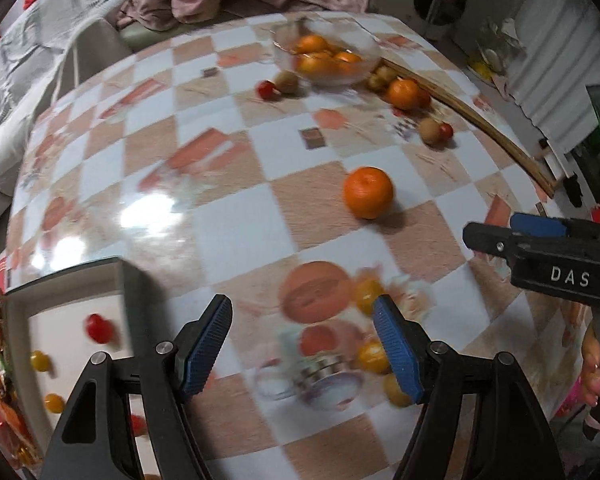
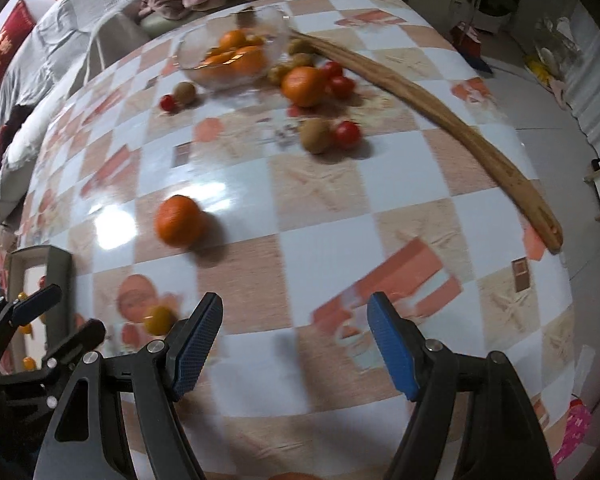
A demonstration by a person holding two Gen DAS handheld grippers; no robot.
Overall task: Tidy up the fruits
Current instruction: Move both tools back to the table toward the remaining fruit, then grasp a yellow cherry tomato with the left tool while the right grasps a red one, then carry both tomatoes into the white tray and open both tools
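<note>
Loose orange [image 1: 368, 192]: sits alone on the checked worktop [image 1: 228, 232], well apart from the other fruit; being round, it offers no long axis to line up with.
Glass bowl [image 1: 327, 56]: at the far side of the worktop, already holding several oranges, so it looks like the place this fruit belongs.
Left claw [image 1: 303, 352]: wide open, holding nothing; the orange lies ahead of it and a little to its right.
Right claw [image 2: 294, 350]: also wide open and holding nothing; the orange [image 2: 179, 221] lies ahead and well off to its left.
Nearer claw: hard to call, though the left one is better lined up, since the fruit lies closer to its centre line.
Other fruit: a second orange [image 2: 303, 86], small red tomatoes and brownish round fruits lie scattered just beside the bowl.
White tray [image 1: 20, 308]: at the left edge, holding small red and yellow fruits.
</note>
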